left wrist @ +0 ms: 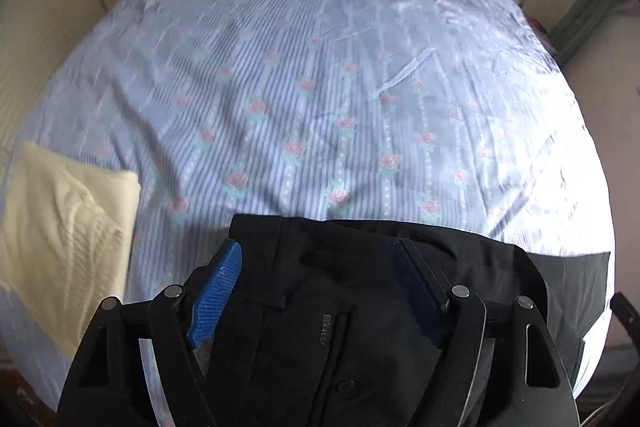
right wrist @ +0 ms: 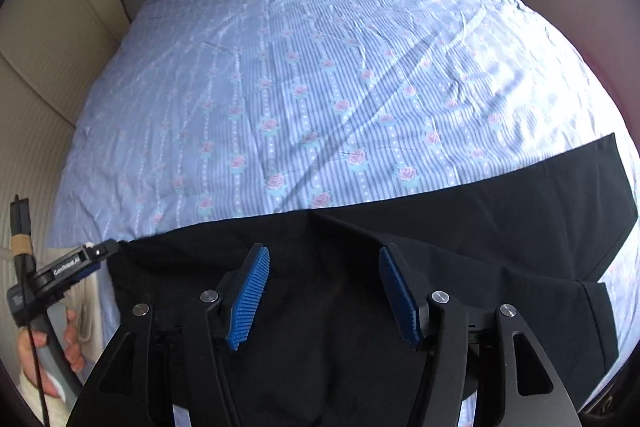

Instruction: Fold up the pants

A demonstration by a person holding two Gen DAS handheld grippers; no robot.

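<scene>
Jaws of both grippers stand wide, gripping nothing — left gripper (left wrist: 316,291) over the waistband, pants (right wrist: 360,267) running lengthwise rightward beneath right gripper (right wrist: 324,291).

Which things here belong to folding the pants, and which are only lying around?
Belong to the job:
black pants
left tool, open
right tool, open

Just lying about:
cream blanket
floral bedsheet, the work surface
</scene>
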